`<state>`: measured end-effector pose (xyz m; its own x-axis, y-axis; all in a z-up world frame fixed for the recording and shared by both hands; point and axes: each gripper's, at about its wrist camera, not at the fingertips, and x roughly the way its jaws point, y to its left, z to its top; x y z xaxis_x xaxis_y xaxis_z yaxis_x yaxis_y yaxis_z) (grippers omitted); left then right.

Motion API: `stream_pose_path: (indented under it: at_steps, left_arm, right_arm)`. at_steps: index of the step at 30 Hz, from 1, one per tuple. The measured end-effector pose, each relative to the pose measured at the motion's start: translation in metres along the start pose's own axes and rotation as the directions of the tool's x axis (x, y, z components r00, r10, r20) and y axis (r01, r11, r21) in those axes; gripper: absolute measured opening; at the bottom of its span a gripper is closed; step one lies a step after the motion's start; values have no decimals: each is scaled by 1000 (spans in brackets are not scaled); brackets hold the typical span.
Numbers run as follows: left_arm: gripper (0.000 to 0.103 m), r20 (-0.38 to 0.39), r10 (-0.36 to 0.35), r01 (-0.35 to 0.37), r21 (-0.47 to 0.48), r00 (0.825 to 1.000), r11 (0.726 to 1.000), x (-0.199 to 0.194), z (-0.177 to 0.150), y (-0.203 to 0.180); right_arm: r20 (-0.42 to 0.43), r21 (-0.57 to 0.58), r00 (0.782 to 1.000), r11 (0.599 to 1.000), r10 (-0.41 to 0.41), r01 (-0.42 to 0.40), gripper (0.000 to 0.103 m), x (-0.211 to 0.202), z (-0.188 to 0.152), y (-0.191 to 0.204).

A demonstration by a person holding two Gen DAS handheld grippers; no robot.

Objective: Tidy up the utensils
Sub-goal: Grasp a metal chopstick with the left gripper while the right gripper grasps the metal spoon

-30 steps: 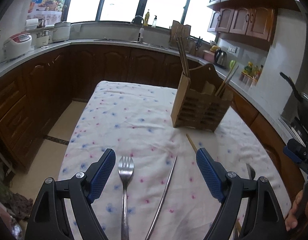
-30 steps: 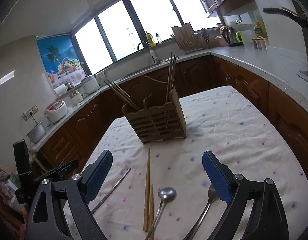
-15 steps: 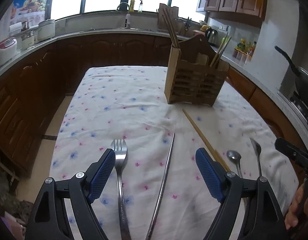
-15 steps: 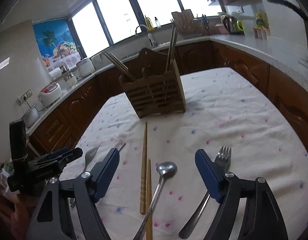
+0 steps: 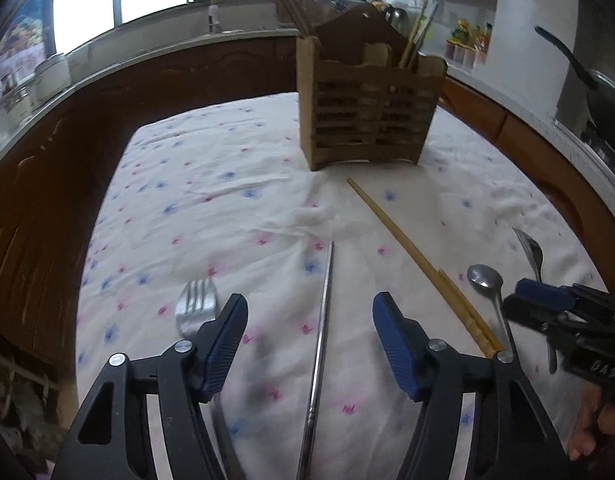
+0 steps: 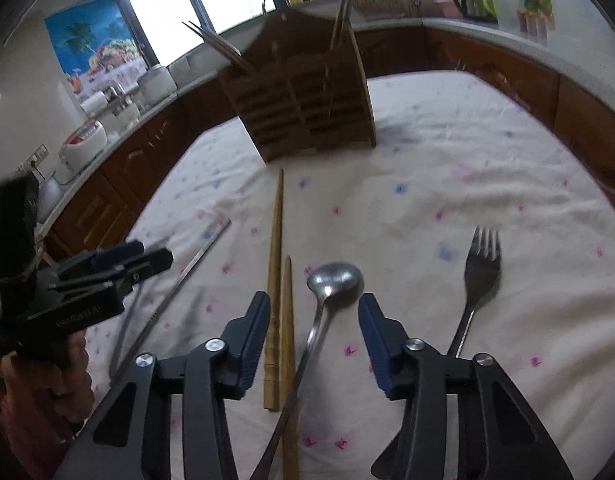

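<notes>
Spoon (image 6: 334, 280) lies btwn closing right tongs (image 6: 313, 320), untouched.

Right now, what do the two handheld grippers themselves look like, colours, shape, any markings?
Both are alike. The left gripper has black linkage arms with silver rivets and two fingers faced with ribbed blue pads. The right gripper matches it, with blue fingers. Seen from the other camera, each black body carries small pale lettering, too blurred to read. No cables or sleeves show.
</notes>
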<state>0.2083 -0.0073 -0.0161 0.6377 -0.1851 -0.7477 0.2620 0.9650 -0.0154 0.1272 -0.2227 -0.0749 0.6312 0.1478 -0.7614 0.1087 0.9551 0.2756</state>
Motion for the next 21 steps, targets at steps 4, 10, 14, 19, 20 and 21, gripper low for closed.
stream_pose_path:
  at_steps: [4, 10, 14, 19, 20, 21]
  left_arm:
    - [53, -36, -7, 9, 41, 999, 999, 20, 12, -5]
    - [32, -125, -14, 24, 75, 992, 997, 58, 26, -6]
    - [32, -151, -25, 42, 112, 988, 993, 71, 35, -11]
    - [21, -163, -47, 70, 136, 985, 988, 78, 42, -15]
    - [16, -162, -53, 76, 142, 985, 987, 78, 42, -17]
    - [10, -159, -52, 77, 154, 986, 985, 78, 41, -19]
  right_arm:
    - [-25, -8, 1000, 1000, -9, 9, 40, 8, 0, -2]
    - [-40, -37, 999, 999, -29, 27, 17, 14, 4, -1]
    - [-43, -21, 999, 1000, -15, 14, 8, 11, 6, -10]
    - [-63, 5, 998, 1000, 2, -2, 9, 14, 12, -15]
    - [-67, 0, 998, 1000, 4, -4, 10, 15, 12, -14]
    - [-69, -8, 998, 1000, 3, -4, 10, 16, 12, -12]
